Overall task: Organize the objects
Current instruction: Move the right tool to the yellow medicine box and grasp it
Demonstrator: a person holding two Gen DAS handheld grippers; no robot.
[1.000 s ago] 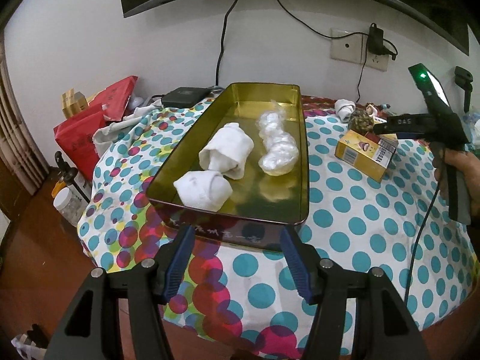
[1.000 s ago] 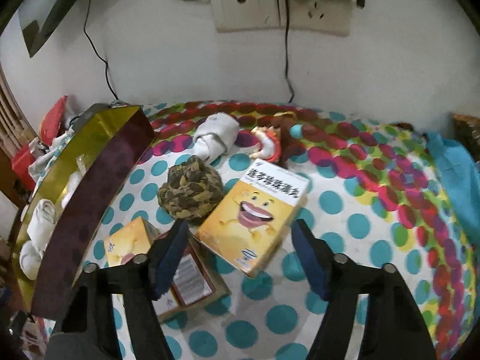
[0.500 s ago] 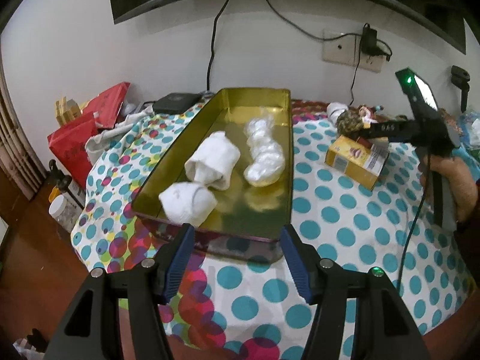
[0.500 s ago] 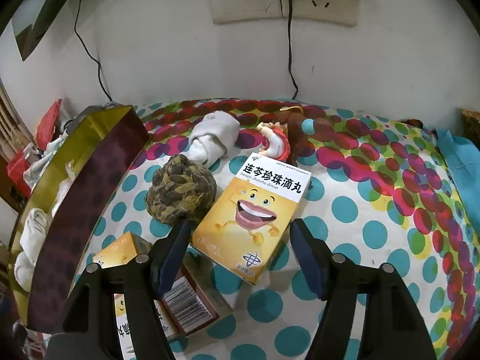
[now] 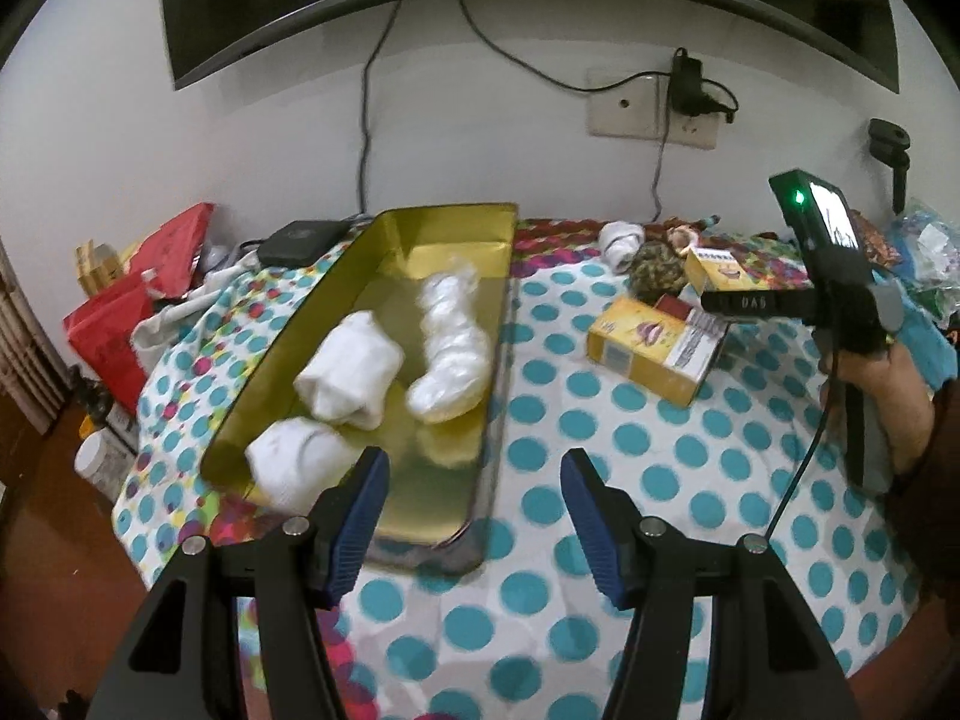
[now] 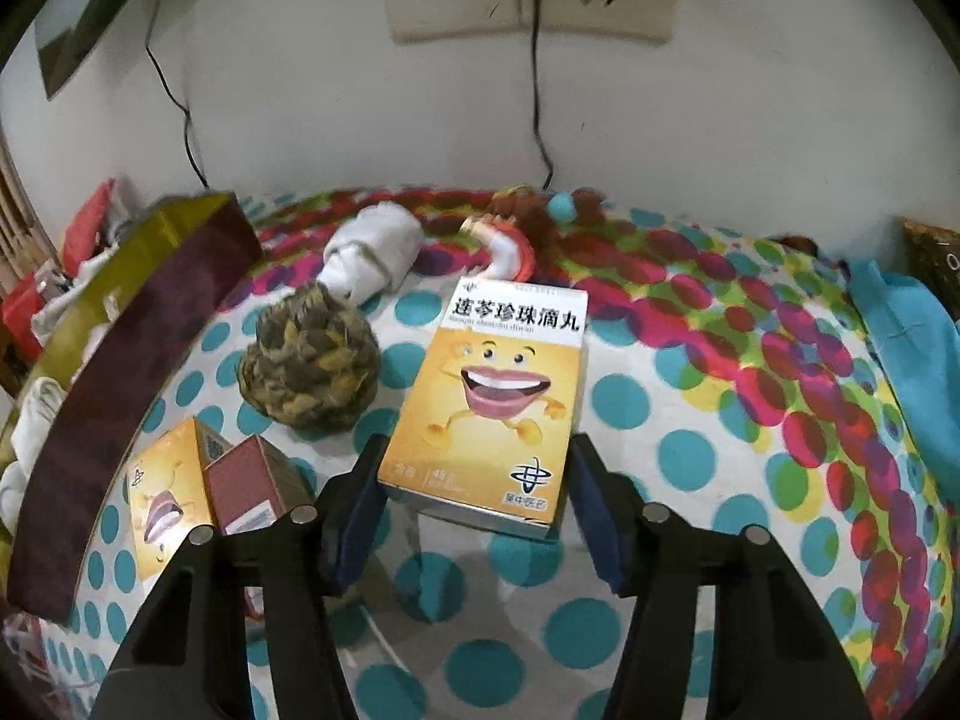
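Right gripper [image 6: 474,504] spread around the near end of the yellow cardboard medicine box [image 6: 492,396], centre frame, perhaps not touching. Left gripper [image 5: 474,516] spread, empty, over the gold metal tray [image 5: 396,228].

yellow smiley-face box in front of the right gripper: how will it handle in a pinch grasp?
The yellow box looks like thin printed carton, so probably light and likely to dent under a hard squeeze. It lies flat on the dotted cloth, so it should slide rather than roll or tip. The open right gripper already straddles its near end; the glossy faces may be a bit slippery.
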